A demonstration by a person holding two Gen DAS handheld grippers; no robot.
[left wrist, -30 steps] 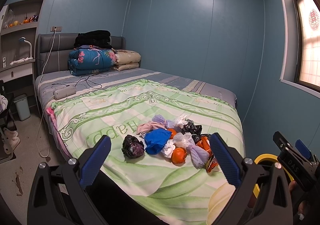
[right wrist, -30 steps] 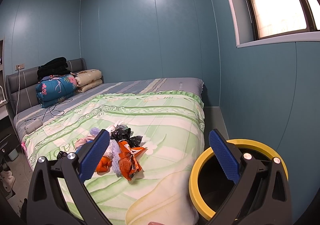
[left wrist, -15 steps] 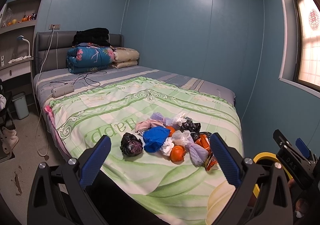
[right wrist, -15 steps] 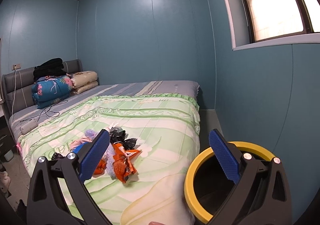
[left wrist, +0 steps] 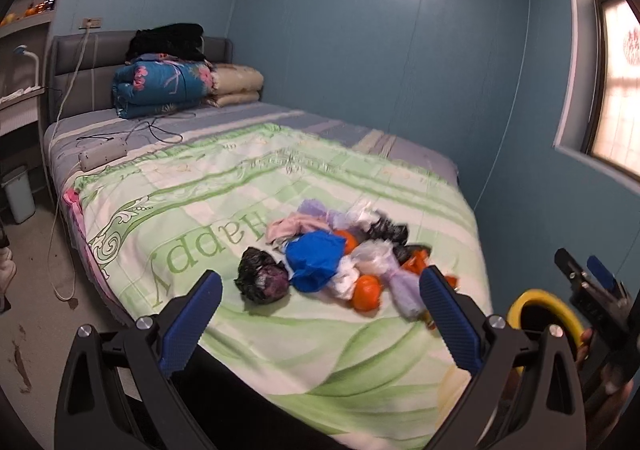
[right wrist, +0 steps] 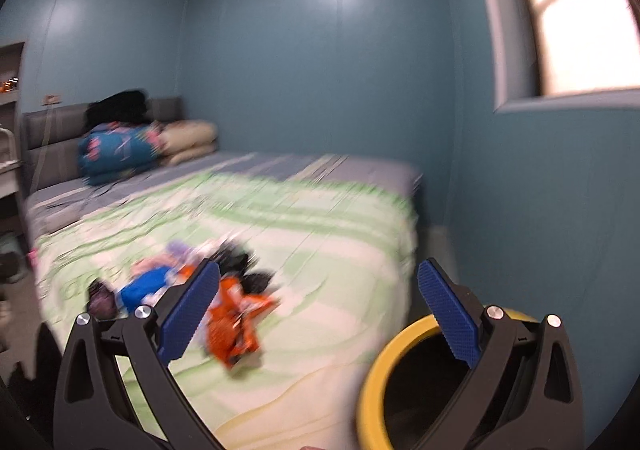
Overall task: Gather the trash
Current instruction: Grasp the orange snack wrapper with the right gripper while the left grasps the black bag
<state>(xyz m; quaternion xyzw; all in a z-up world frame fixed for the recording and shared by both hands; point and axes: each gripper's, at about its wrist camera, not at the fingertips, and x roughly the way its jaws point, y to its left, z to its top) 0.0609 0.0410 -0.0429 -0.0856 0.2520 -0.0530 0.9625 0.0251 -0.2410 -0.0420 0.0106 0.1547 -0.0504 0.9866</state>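
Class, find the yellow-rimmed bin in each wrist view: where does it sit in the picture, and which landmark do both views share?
Left wrist view: the yellow-rimmed bin shows at the lower right, past the bed's corner, partly behind the left gripper.
Right wrist view: it fills the bottom right, behind the right gripper.
Shared landmark: the orange wrapper in the trash pile.

A heap of trash (left wrist: pixel 336 254) lies on the bed (left wrist: pixel 224 205) near its foot, folded quilts (left wrist: pixel 168 87) are stacked behind it against the headboard (left wrist: pixel 76 69), and a bin (right wrist: pixel 400 374) stands on the floor right of the bed.
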